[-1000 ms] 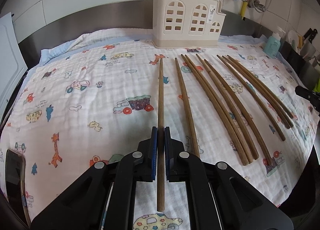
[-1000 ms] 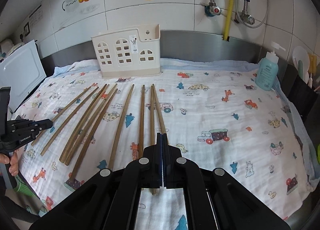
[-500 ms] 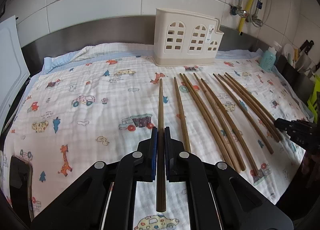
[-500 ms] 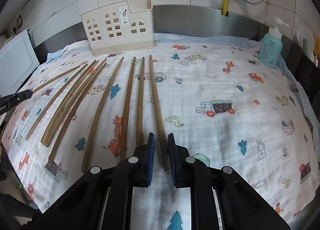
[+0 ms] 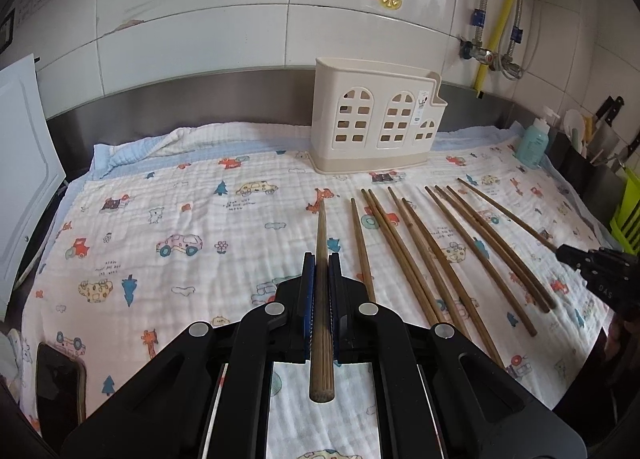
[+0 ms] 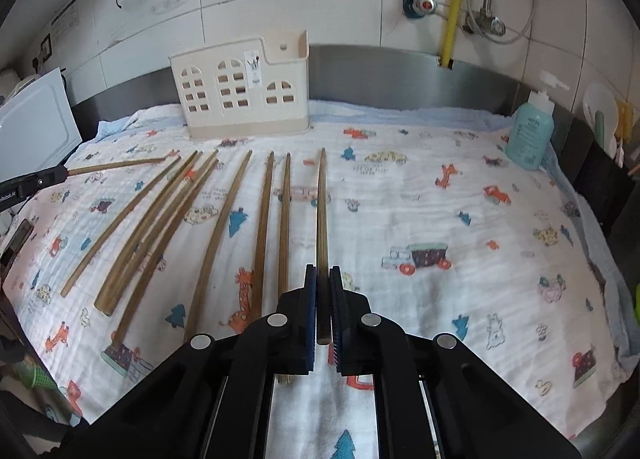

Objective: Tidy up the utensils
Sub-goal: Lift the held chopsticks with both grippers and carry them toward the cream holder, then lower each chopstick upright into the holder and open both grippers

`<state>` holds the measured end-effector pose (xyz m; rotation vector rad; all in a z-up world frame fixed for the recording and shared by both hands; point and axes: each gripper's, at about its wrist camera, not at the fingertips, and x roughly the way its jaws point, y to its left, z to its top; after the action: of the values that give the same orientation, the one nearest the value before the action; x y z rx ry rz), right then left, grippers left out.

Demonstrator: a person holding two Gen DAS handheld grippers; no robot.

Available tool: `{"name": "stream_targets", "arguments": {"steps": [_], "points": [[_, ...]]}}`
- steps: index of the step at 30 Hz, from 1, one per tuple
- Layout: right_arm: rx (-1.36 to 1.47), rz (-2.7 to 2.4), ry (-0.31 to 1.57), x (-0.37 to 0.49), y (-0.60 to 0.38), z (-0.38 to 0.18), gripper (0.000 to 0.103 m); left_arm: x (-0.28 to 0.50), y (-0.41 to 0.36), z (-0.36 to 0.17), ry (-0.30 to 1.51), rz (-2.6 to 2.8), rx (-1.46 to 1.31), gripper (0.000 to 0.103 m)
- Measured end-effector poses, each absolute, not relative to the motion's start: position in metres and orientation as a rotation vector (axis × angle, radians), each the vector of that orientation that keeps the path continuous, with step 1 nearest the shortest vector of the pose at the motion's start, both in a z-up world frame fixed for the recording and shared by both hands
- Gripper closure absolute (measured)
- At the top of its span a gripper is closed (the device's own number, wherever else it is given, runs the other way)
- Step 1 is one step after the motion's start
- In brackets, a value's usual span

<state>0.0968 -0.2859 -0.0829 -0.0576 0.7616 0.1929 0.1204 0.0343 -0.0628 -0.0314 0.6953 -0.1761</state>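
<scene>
My left gripper [image 5: 321,259] is shut on a long brown chopstick [image 5: 321,243] and holds it lifted above the printed cloth, tip toward the cream utensil holder [image 5: 376,127]. My right gripper [image 6: 323,271] is shut on another chopstick [image 6: 322,211], also raised off the cloth. Several more chopsticks [image 6: 224,227] lie in a row on the cloth, left of the right gripper; they also show in the left wrist view [image 5: 440,251]. The holder [image 6: 240,95] stands at the back against the steel splashback.
A blue soap bottle [image 6: 530,135] stands at the back right. A white board [image 5: 24,163] leans at the left. A dark phone [image 5: 60,383] lies at the cloth's front left corner. A dark rack [image 5: 592,175] with knives and utensils borders the right edge.
Both grippers have risen and tilted up, so more wall shows. The right gripper, open around a chopstick half a second ago, has shut on it and lifted it. The left one lifted its chopstick higher.
</scene>
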Motion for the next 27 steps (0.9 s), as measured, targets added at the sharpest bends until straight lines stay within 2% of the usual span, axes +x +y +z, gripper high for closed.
{"name": "stream_targets", "arguments": {"steps": [15, 22, 27], "points": [[-0.145, 0.363, 0.571, 0.153, -0.268, 0.071, 0.097, 0.156, 0.032, -0.015, 0.657, -0.241, 0.013, 0.098], [-0.189, 0.441, 0.572, 0.196, -0.254, 0.143, 0.097, 0.173, 0.028, 0.016, 0.628, -0.274, 0.048, 0.098], [-0.188, 0.461, 0.632, 0.232, -0.245, 0.159, 0.097, 0.184, 0.025, 0.037, 0.604, -0.288, 0.067, 0.098]]}}
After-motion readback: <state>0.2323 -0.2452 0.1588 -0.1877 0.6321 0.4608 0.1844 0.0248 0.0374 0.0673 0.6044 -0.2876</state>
